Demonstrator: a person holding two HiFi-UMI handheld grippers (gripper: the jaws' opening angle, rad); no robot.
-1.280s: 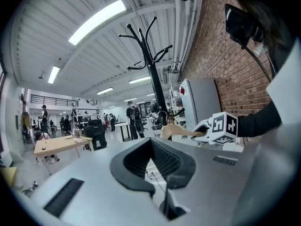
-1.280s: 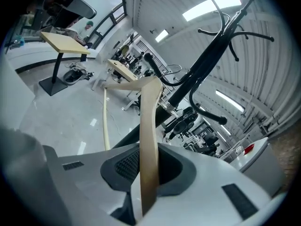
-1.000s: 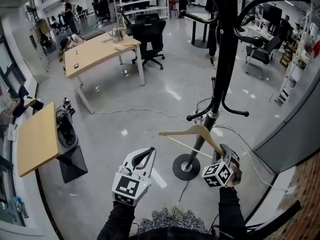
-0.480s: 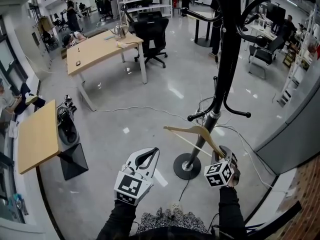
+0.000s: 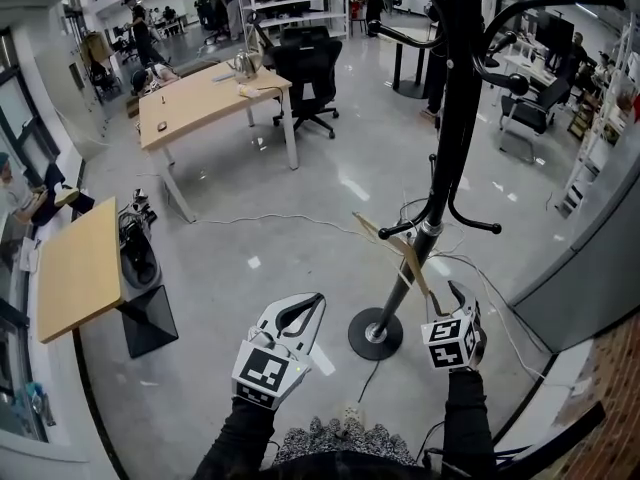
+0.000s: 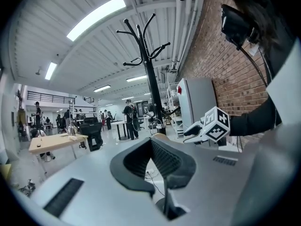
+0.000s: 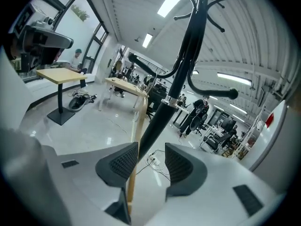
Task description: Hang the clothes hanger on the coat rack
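Observation:
The wooden clothes hanger (image 5: 405,258) shows edge-on and tilted beside the black coat rack's (image 5: 455,98) pole, just under a low hook (image 5: 395,230). Whether it rests on that hook I cannot tell. My right gripper (image 5: 458,298) is right below it with its jaws opening. In the right gripper view the hanger's wooden bar (image 7: 136,126) runs between the spread pads of the right gripper (image 7: 151,161), close by the left pad, with the rack pole (image 7: 164,112) behind. My left gripper (image 5: 305,303) hovers to the left of the rack base (image 5: 375,333), shut with nothing in it (image 6: 151,142).
Cables (image 5: 300,218) trail over the glossy floor round the rack. A wooden table (image 5: 205,98) and an office chair (image 5: 305,68) stand farther back, a small side table (image 5: 75,273) at the left. A grey cabinet (image 5: 590,268) and a brick wall are at the right.
The hanger has swung from broadside to edge-on against the pole. My right gripper has rolled and its jaws have spread apart. The left gripper has stayed put.

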